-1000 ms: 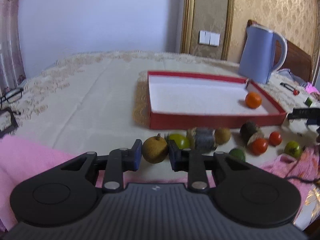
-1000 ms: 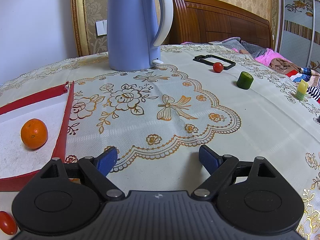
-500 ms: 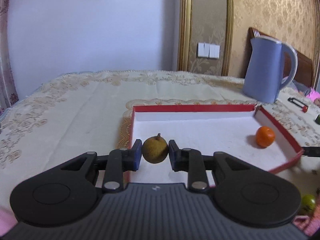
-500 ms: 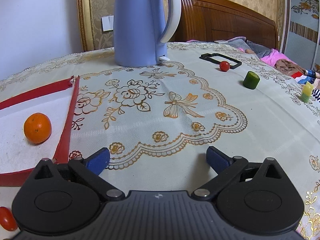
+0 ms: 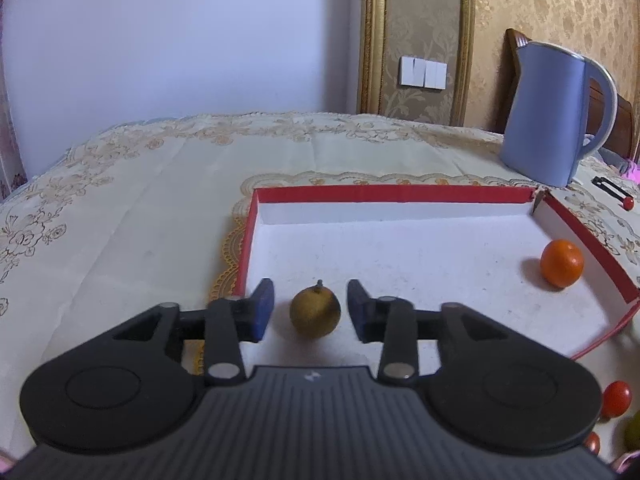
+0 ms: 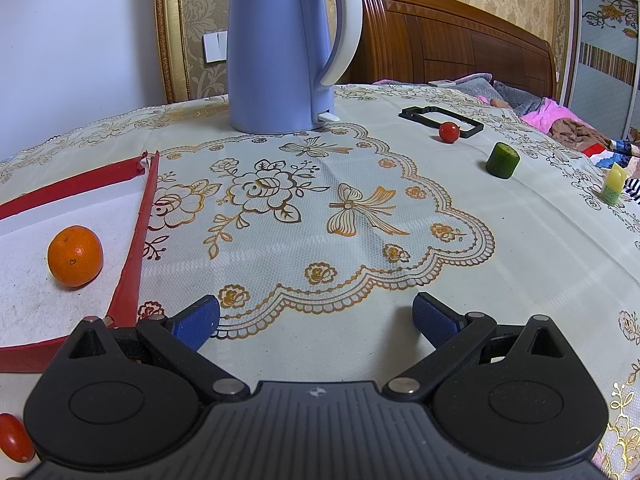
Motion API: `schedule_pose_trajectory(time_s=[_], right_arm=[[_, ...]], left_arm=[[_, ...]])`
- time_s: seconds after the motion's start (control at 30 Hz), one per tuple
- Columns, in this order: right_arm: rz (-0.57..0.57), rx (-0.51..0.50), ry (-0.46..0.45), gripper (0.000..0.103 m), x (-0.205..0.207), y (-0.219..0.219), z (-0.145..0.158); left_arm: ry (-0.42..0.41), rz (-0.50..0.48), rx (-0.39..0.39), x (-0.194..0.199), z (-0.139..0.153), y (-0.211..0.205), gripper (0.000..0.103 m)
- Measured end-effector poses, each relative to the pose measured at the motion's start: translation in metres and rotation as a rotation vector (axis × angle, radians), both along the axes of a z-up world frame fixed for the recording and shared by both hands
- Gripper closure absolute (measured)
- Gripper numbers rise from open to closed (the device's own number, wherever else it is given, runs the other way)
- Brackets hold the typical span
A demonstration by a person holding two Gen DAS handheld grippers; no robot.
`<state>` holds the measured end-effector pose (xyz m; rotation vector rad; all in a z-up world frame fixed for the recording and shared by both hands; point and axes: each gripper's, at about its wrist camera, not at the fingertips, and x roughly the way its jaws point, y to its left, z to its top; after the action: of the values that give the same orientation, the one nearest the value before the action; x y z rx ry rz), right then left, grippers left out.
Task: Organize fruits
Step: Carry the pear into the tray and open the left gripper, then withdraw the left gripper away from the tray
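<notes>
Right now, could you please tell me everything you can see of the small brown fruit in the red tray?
The small brown fruit is round, dull olive-brown and matte, with a short dark stem pointing up. It sits upright on the white floor of the red tray, near the tray's front left corner. It lies between the blue pads of the open left claw, with a gap on each side, so nothing grips it.

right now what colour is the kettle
Light blue with a white handle; the right wrist view shows it best.
</notes>
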<state>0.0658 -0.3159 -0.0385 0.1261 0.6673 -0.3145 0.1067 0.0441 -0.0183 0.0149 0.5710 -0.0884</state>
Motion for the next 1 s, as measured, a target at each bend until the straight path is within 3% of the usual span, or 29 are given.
schedule_pose_trajectory(time_s=[0.13, 0.2, 0.27, 0.37, 0.47, 0.7, 0.8, 1.0], right_arm=[[0.0, 0.0, 0.0, 0.0, 0.0, 0.0, 0.0], [0.0, 0.0, 0.0, 0.0, 0.0, 0.0, 0.0], [0.0, 0.0, 0.0, 0.0, 0.0, 0.0, 0.0], [0.0, 0.0, 0.0, 0.0, 0.0, 0.0, 0.0], [0.0, 0.0, 0.0, 0.0, 0.0, 0.0, 0.0], [0.0, 0.0, 0.0, 0.0, 0.0, 0.0, 0.0], [0.0, 0.0, 0.0, 0.0, 0.0, 0.0, 0.0], [-0.001, 0.001, 0.001, 0.0, 0.0, 0.0, 0.0]], left_arm=[[-0.04, 0.008, 0.012, -0.011, 0.006, -0.001, 0.043], [-0.061, -0.004, -0.022, -0.022, 0.012, 0.005, 0.04], [-0.089, 0.025, -0.033, -0.037, 0.018, 0.011, 0.024], [-0.15, 0.074, 0.01, -0.064, 0.024, 0.021, 0.018], [-0.179, 0.122, -0.003, -0.085, 0.025, 0.037, 0.009], [-0.064, 0.302, 0.034, -0.079, 0.001, 0.065, 0.007], [-0.044, 0.304, 0.008, -0.073, -0.003, 0.071, 0.006], [-0.07, 0.305, 0.029, -0.077, -0.006, 0.066, 0.001]])
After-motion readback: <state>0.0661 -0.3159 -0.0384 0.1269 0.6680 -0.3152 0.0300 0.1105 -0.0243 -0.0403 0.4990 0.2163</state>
